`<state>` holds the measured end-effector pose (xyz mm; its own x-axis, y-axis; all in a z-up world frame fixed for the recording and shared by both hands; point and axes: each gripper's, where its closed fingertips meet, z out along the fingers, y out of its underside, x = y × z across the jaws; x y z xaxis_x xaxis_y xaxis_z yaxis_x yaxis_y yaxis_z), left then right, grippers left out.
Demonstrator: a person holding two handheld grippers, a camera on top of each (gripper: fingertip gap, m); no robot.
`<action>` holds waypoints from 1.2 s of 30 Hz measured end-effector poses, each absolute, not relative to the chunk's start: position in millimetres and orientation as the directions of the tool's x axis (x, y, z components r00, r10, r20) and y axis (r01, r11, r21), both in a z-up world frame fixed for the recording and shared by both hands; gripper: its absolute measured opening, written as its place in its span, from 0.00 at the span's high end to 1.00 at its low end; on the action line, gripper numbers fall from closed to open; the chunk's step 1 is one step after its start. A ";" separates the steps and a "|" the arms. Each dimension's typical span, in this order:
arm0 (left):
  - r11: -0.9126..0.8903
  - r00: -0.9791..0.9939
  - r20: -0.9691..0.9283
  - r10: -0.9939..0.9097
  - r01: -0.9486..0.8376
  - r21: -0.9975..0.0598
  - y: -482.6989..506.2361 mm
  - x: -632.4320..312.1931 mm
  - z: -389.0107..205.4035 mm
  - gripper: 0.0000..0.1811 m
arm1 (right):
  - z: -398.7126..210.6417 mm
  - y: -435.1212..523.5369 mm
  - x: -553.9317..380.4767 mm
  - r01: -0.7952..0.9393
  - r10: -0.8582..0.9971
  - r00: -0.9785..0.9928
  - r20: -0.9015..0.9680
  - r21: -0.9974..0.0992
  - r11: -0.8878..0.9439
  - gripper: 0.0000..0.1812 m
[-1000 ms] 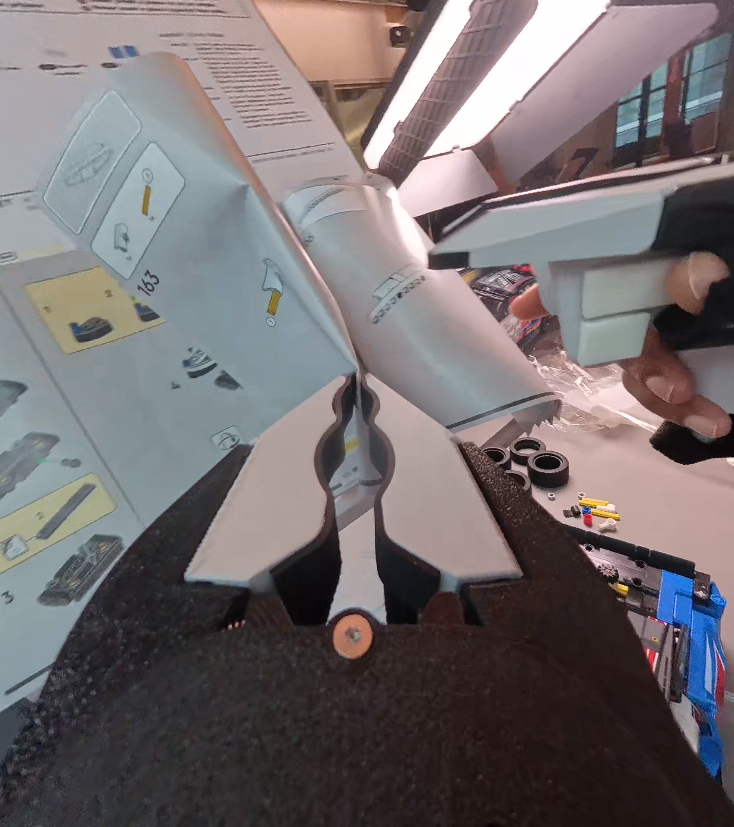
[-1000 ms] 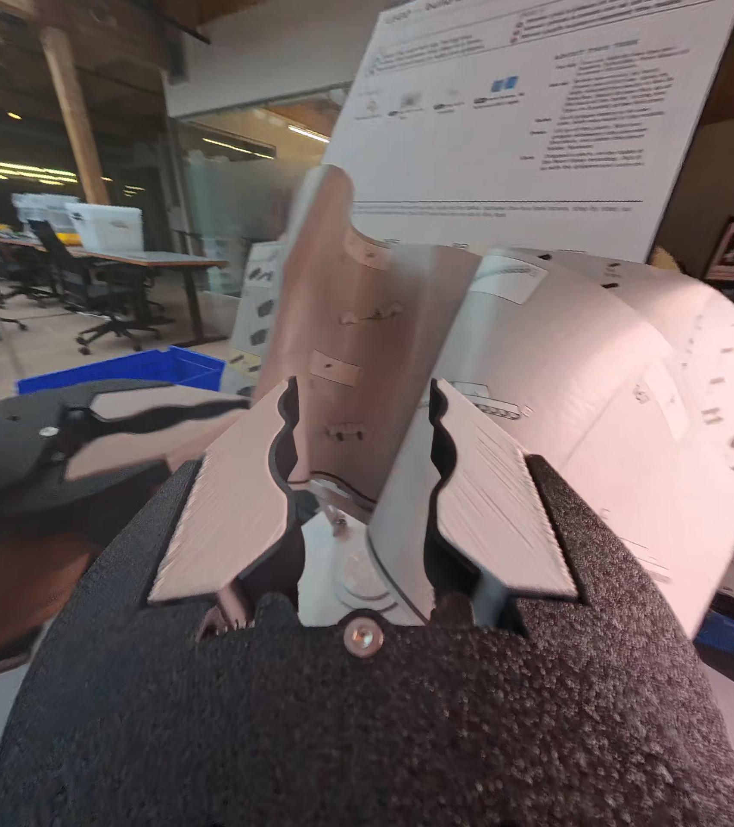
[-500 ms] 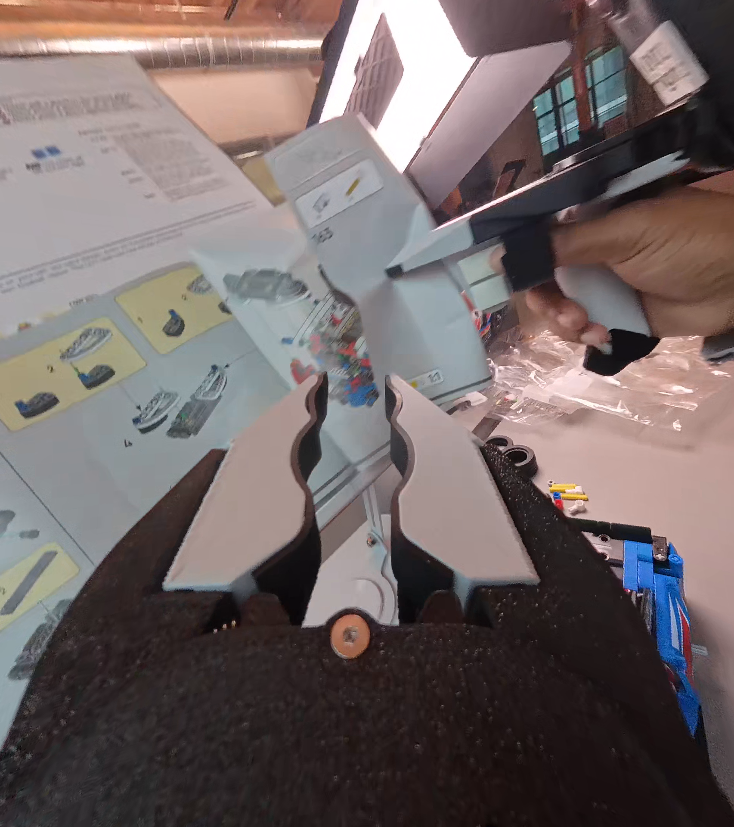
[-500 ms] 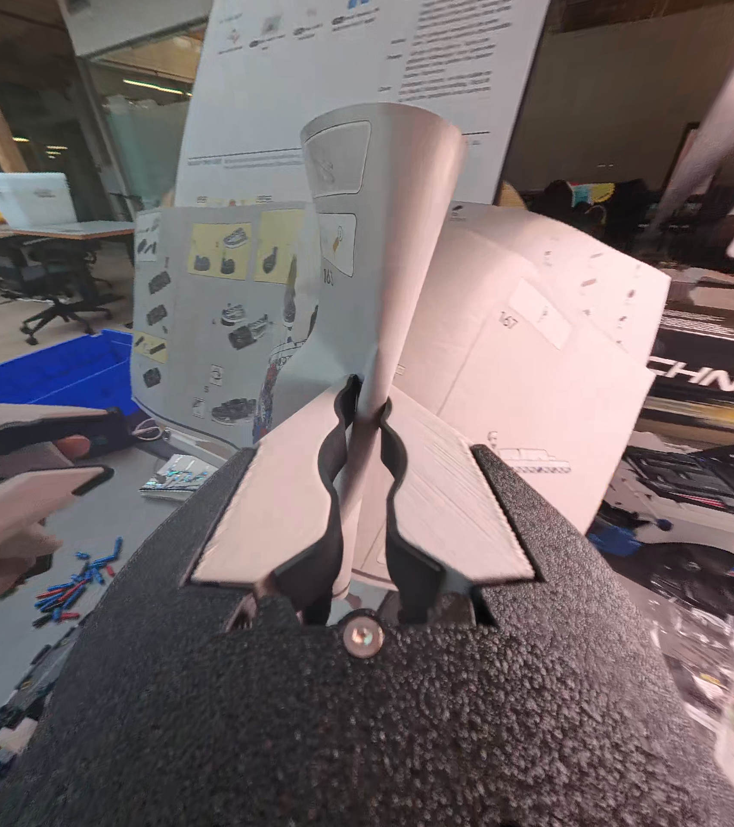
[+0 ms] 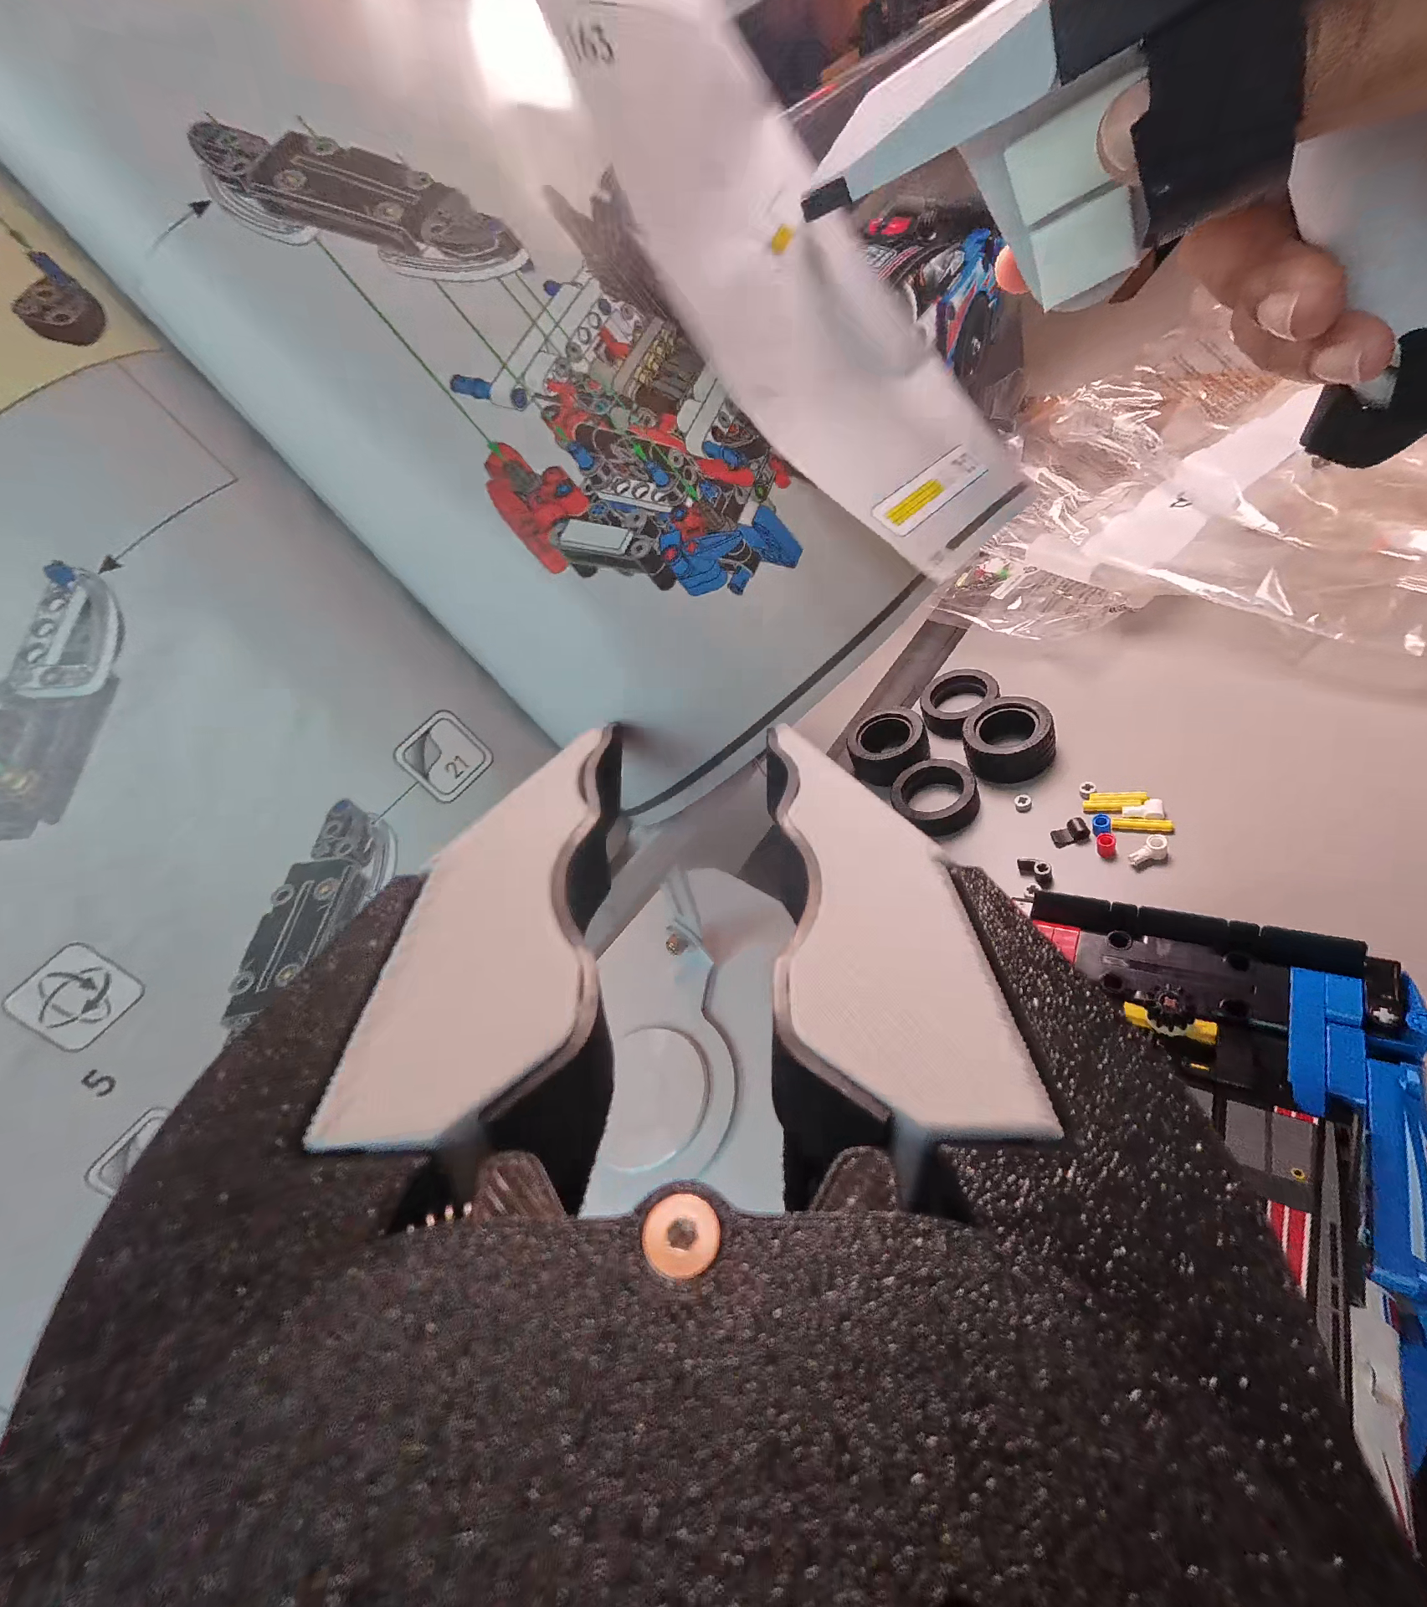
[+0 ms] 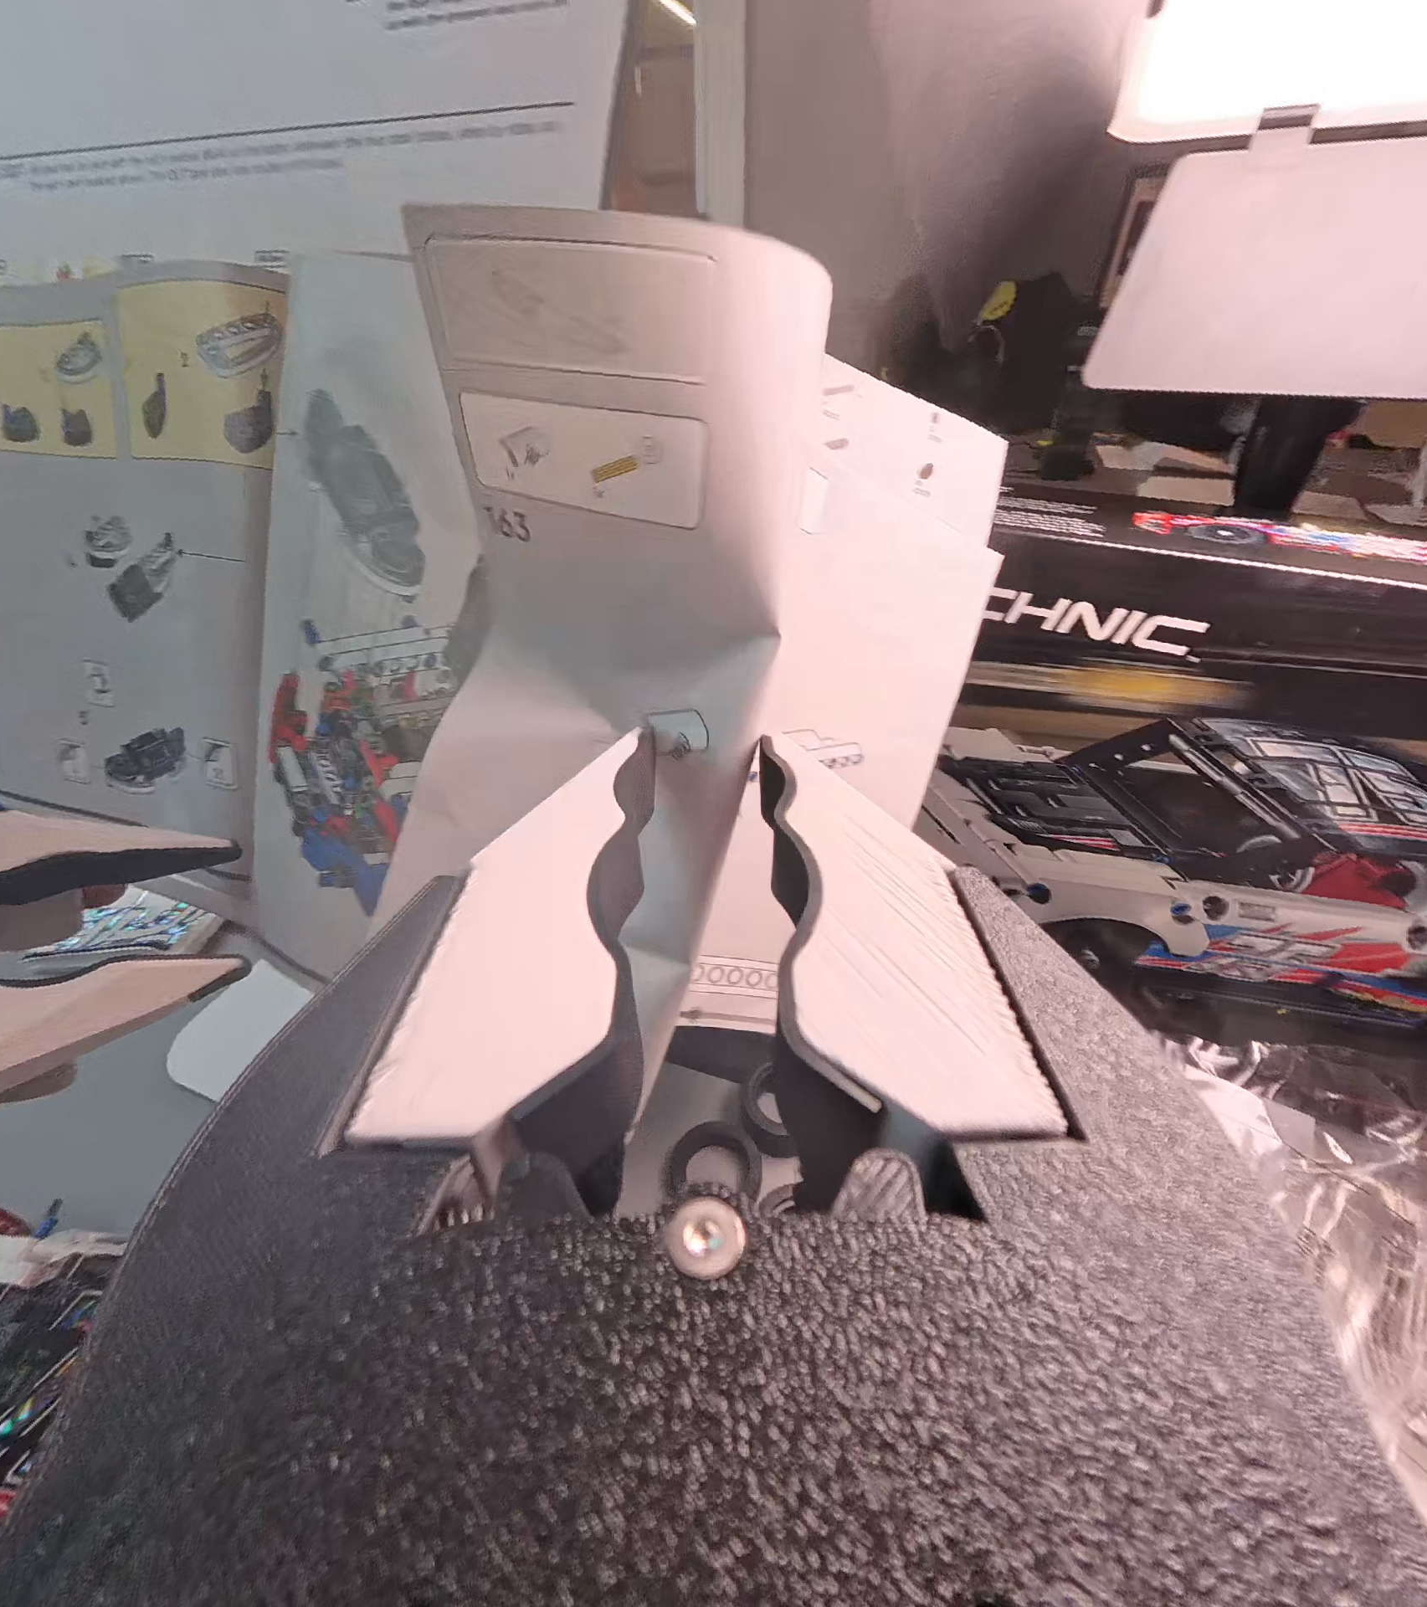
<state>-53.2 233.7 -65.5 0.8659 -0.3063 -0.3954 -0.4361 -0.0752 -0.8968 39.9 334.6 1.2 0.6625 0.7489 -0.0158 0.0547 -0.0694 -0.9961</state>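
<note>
An open instruction booklet stands tilted at the left; it also shows in the right wrist view. My left gripper is open, and the booklet's lower edge passes between its fingers without being pinched. One creased page stands up between the fingers of my right gripper, which is open; the page leans on its left finger. In the left wrist view this page hangs below the right gripper's fingers, held by a hand. The left gripper's fingers show at the left, spread.
Several black tyres and small coloured pieces lie on the grey table. A blue and black brick model lies at the right. A clear plastic bag lies behind them. A black box with a car picture stands behind. Tip to tip, the grippers are about 15 cm apart.
My left gripper let go of the booklet page and opened wider. My right gripper closed on the creased page, then opened. Both views tipped down toward the table.
</note>
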 end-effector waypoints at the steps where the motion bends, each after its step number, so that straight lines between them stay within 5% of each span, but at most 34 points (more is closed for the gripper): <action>1: -0.078 0.864 -0.397 -0.310 -0.439 -0.895 236.2 -50.9 -65.7 0.82 | -1.4 340.8 47.8 0.049 0.720 0.694 -0.022 -0.996 -0.077 0.91; 7: -0.083 0.853 -0.409 -0.324 -0.457 -0.886 246.8 -43.0 -63.5 0.82 | -10.3 349.2 89.9 -0.033 0.624 0.779 -0.068 -0.997 -0.067 0.90; 13: -0.082 0.849 -0.416 -0.326 -0.464 -0.882 250.5 -41.8 -65.7 0.82 | 18.1 302.2 112.1 -0.149 0.573 0.820 -0.018 -0.972 0.184 0.90; 16: -0.086 0.845 -0.422 -0.329 -0.471 -0.878 251.9 -40.4 -66.8 0.82 | 10.5 279.3 84.5 -0.091 0.613 0.786 0.082 -0.965 0.246 0.91; 21: -0.098 0.836 -0.429 -0.342 -0.486 -0.868 252.1 -36.9 -67.4 0.82 | -63.8 268.2 17.7 0.024 0.777 0.629 0.020 -1.000 0.007 0.90; 25: -0.108 0.835 -0.403 -0.375 -0.471 -0.875 249.3 -37.3 -65.0 0.84 | -116.3 258.0 -6.2 0.215 0.805 0.571 0.161 -0.976 0.043 0.89; 30: -0.097 0.858 -0.341 -0.383 -0.405 -0.909 250.2 -37.9 -48.7 0.90 | -151.8 255.8 -31.1 0.391 0.821 0.512 0.253 -0.919 0.039 0.76; 36: -0.090 0.916 -0.294 -0.274 -0.328 -0.940 260.4 -57.5 -29.3 0.96 | -146.6 266.7 -30.5 0.489 0.728 0.514 0.454 -0.852 0.186 1.00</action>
<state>-57.5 260.4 -29.3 0.9160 -0.2736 -0.2936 -0.3283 -0.0901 -0.9403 -30.5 266.7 -146.6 0.5136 0.7280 0.4541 0.4891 0.1864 -0.8521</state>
